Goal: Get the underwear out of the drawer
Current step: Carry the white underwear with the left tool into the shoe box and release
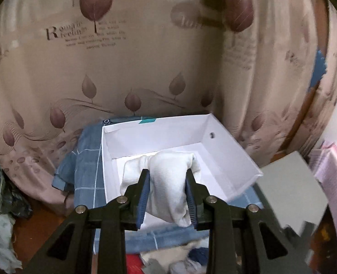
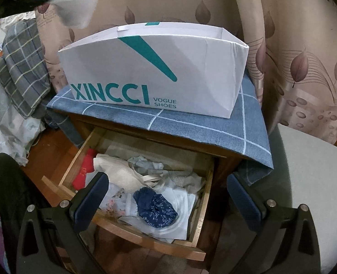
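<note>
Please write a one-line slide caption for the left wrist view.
Left gripper holds a white garment above the open white box.

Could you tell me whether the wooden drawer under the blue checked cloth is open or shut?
Open: the wooden drawer is pulled out from the cabinet, and its clothes, including a dark blue patterned garment, show from above.

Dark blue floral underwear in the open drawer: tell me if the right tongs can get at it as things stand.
Probably yes. The right tongs stand open just above the dark blue underwear, which lies on top of the pile in the drawer, uncovered.
</note>
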Demonstrator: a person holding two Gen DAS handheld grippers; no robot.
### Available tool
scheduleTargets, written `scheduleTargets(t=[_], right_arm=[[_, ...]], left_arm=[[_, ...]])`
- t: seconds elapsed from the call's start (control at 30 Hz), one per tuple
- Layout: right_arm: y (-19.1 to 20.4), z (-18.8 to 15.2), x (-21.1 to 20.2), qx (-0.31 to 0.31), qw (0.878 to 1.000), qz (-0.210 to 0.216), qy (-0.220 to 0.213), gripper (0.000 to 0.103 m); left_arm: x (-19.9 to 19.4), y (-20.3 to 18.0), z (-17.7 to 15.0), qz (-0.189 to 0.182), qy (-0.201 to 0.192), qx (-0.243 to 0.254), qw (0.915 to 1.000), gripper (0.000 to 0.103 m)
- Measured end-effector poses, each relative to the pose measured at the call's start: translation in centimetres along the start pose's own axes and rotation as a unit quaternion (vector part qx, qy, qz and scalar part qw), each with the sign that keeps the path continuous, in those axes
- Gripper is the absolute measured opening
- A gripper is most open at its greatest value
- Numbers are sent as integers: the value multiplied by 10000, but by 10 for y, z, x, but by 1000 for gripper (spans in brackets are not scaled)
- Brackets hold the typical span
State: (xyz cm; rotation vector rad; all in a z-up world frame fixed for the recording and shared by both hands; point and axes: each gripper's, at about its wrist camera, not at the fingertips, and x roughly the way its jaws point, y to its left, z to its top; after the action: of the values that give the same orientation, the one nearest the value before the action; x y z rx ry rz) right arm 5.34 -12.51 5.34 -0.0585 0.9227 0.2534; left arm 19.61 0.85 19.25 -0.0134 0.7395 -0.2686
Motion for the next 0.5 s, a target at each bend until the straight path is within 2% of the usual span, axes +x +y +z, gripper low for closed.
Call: scheduleTargets(t=[0.2, 0.5], right_arm=[[-4, -2, -5, 32, 10000, 38, -51, 103], [-4, -4, -6, 8, 10000, 61, -65, 103]], left_arm=[[68, -1, 9, 242, 425, 72, 9988, 30], [125, 0, 11, 516, 859, 159, 9948, 31]])
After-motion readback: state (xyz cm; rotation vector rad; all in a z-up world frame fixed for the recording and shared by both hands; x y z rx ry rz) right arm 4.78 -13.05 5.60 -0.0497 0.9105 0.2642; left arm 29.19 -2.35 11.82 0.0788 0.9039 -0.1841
